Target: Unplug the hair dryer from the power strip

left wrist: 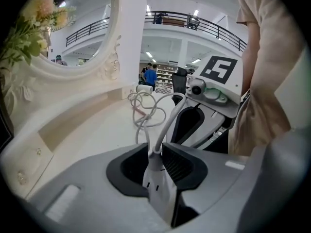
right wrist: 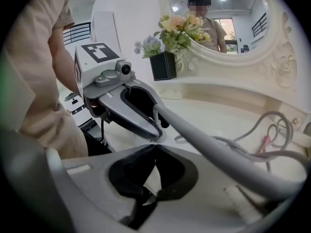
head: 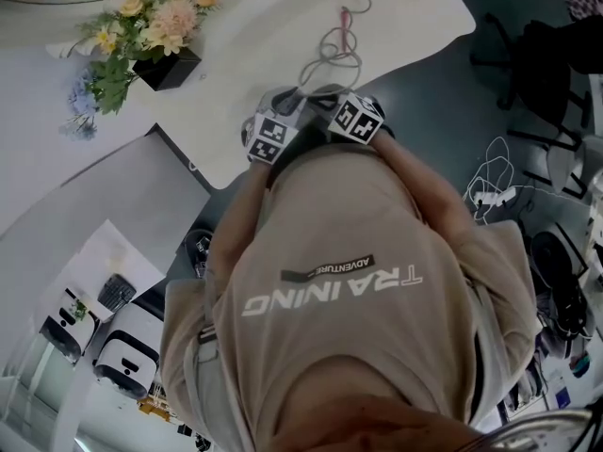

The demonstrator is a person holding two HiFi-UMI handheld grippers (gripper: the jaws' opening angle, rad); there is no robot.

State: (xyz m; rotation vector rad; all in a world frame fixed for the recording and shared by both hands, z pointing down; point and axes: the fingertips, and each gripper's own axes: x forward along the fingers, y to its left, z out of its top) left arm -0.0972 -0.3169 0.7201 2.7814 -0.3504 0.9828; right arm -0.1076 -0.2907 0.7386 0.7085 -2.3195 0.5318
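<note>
Tabletop (head: 254, 55): plug (left wrist: 156, 186) gripped in left tool (left wrist: 154, 153).

Probably a showroom hall: black-railed balcony (left wrist: 194, 22) across the top, white carved dressing table (head: 264, 26) with oval mirror (right wrist: 228, 23), white robot-vacuum docks (head: 122, 361) lower left.

The white worktop (head: 254, 36) has a bunch of pastel flowers (head: 155, 22) in a black square vase (head: 168, 67) at the far left, right by an oval mirror (right wrist: 243, 30) with a fancy white frame. There's a black office chair (head: 551, 64) off to the right, and white cables (head: 490, 186) tangled on the floor near it.
</note>
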